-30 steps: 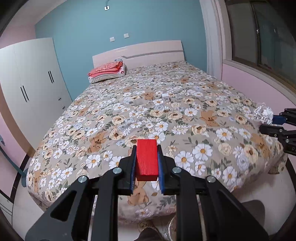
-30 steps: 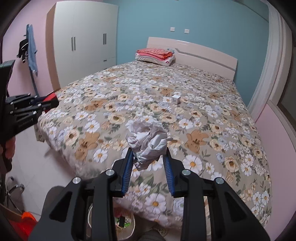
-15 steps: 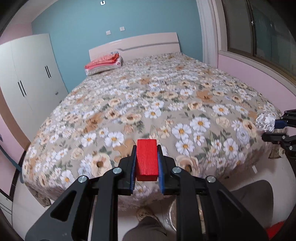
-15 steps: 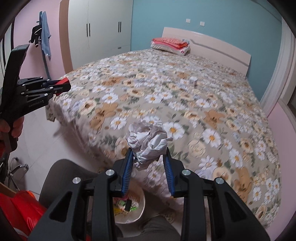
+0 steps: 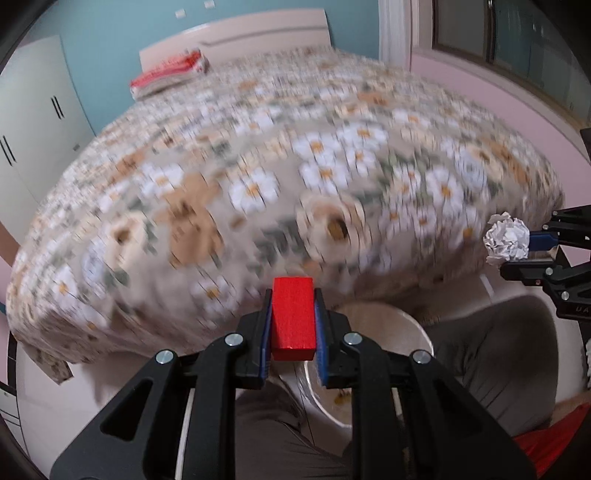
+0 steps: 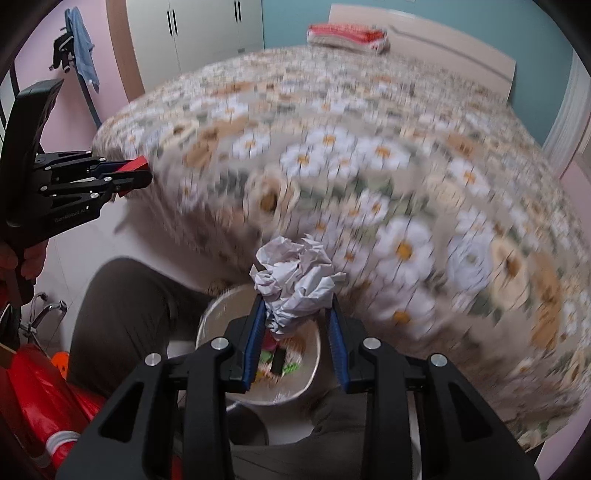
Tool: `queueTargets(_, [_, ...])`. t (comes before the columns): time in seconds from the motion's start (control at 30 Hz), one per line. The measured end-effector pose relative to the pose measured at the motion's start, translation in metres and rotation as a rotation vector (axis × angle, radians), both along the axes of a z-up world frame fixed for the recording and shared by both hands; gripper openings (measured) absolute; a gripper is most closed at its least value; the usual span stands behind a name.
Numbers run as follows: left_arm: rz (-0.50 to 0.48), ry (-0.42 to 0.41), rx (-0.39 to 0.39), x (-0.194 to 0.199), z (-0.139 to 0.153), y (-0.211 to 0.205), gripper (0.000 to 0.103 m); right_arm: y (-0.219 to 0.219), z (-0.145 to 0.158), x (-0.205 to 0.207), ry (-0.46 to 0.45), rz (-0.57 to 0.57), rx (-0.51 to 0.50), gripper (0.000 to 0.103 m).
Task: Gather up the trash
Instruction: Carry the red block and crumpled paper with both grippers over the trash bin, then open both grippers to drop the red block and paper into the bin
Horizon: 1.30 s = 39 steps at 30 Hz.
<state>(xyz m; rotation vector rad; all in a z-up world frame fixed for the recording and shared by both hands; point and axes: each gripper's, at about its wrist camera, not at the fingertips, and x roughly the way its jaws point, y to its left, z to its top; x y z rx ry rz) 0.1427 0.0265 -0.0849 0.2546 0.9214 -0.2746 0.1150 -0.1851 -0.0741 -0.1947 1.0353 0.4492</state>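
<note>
My left gripper point(image 5: 292, 295) is shut on a red block point(image 5: 292, 317), held in the air above the foot of the bed. It also shows in the right wrist view point(image 6: 136, 170). My right gripper point(image 6: 295, 295) is shut on a crumpled white paper ball point(image 6: 295, 284), right above a round trash bin point(image 6: 218, 306) on the floor that holds coloured scraps. In the left wrist view the paper ball point(image 5: 508, 240) and the right gripper point(image 5: 532, 251) are at the right edge, and the bin's rim point(image 5: 399, 321) lies just under my left fingers.
A bed with a flowered cover point(image 5: 295, 166) fills the middle, blurred by motion. Folded red bedding point(image 5: 166, 74) lies at the headboard. A white wardrobe point(image 6: 210, 29) stands at the left wall. The person's legs point(image 6: 125, 314) flank the bin. A red object point(image 6: 33, 398) is at the lower left.
Both grippers have pulled back from the bed and tilted down toward the floor. The bin now sits under both grippers. Each still holds its item.
</note>
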Motion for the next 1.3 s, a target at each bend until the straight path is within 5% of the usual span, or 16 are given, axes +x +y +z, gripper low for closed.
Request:
queueTargets(0.63, [-0.028, 0.298, 0.023, 0.017, -0.155, -0.038, 0.020, 0.026, -0.151, -0.003, 0.281, -0.037, -0.012, 0.034])
queueTargets(1.3, [0.132, 0.548, -0.052, 0.055, -0.269, -0.051, 0.020, 0.038, -0.271, 0.026, 0.513, -0.167, 0.012, 0.035])
